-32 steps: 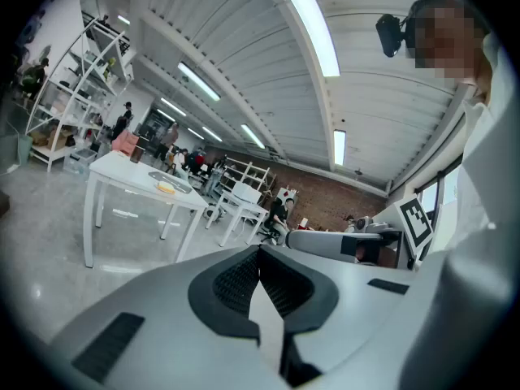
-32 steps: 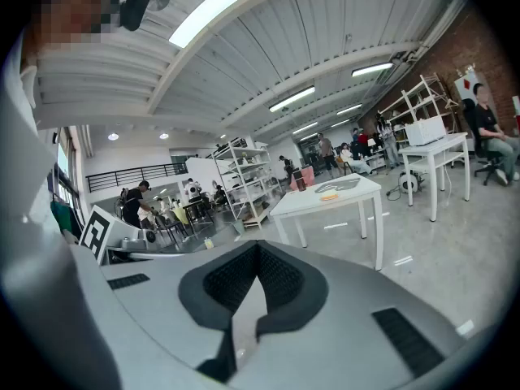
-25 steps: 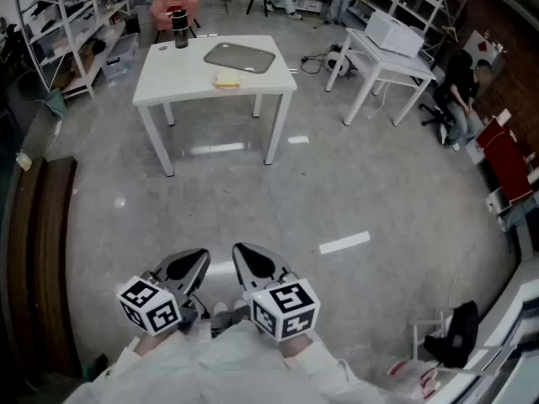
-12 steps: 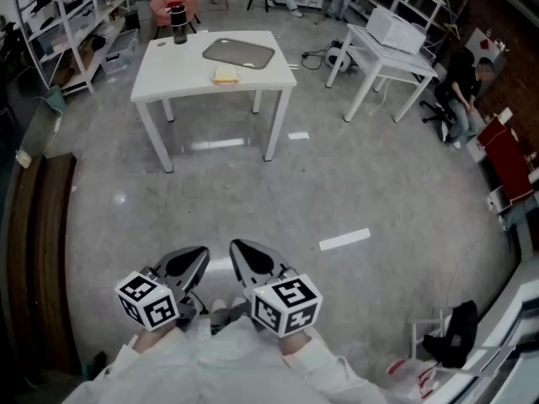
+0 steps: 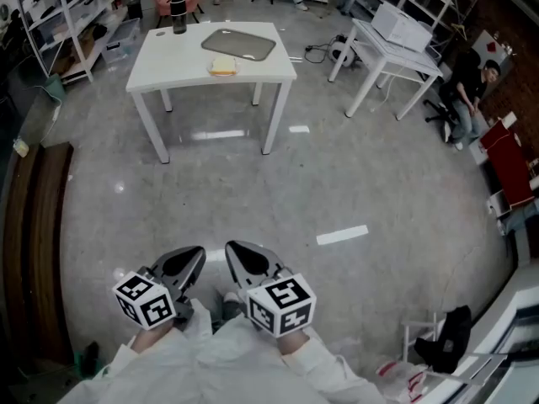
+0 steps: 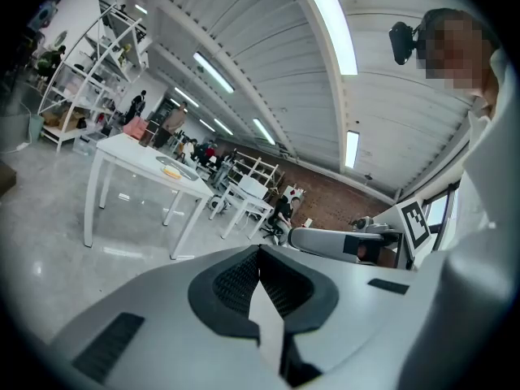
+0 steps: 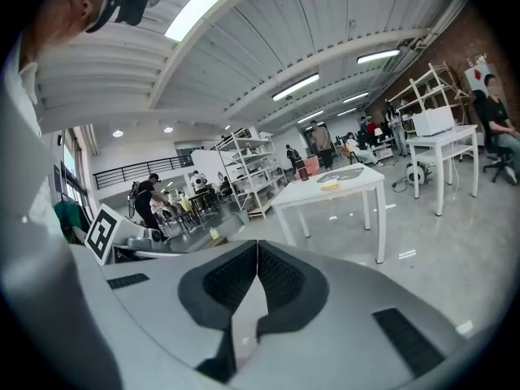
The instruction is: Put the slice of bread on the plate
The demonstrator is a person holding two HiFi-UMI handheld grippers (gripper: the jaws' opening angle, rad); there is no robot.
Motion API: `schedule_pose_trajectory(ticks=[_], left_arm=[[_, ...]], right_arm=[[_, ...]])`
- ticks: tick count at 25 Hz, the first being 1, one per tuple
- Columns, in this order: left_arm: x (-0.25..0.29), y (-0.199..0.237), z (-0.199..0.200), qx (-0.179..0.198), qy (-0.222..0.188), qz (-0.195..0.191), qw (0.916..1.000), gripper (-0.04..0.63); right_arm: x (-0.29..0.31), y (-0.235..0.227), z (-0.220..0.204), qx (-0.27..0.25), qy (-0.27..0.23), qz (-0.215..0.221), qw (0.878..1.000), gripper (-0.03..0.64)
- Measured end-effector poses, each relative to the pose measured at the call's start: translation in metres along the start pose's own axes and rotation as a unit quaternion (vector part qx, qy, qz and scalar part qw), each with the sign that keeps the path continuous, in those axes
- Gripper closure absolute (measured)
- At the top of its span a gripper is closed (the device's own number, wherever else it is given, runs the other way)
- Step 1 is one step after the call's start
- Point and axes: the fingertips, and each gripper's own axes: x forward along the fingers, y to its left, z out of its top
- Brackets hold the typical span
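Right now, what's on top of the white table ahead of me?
On the white table lie a grey plate, a slice of bread beside it, and a dark cup at the far corner. Whatever the plate covers is hidden.

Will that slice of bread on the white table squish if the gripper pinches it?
The slice of bread looks thin and lies flat on the table, so it is probably light and soft; a hard pinch would likely dent it. Held by one edge, it may droop or tear.
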Motion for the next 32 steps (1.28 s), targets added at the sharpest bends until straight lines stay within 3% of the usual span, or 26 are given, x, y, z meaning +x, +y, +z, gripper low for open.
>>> schedule_pose_trajectory(ticks=[8,13,25,32], left_arm=[[0.036,0.019,0.015,0.006,0.003,-0.006,1.0000,0.586],[0.065,0.048,0.030,-0.003,0.030,-0.020,0.9993,0.586],[0.138,0.149,0.129,0.004,0.038,-0.045,0.9983,0.586],[0.173,0.203,0.183,0.019,0.049,-0.069,0.9963,0.586]], right_arm=[[0.022,-0.038,0.014,0.004,0.000,-0.014,1.000,0.601],[0.062,-0.056,0.029,0.005,0.008,-0.009,1.000,0.601],[0.185,-0.129,0.102,-0.006,0.018,-0.054,0.998,0.601],[0.254,-0.145,0.143,0.002,0.008,-0.042,0.999,0.601]])
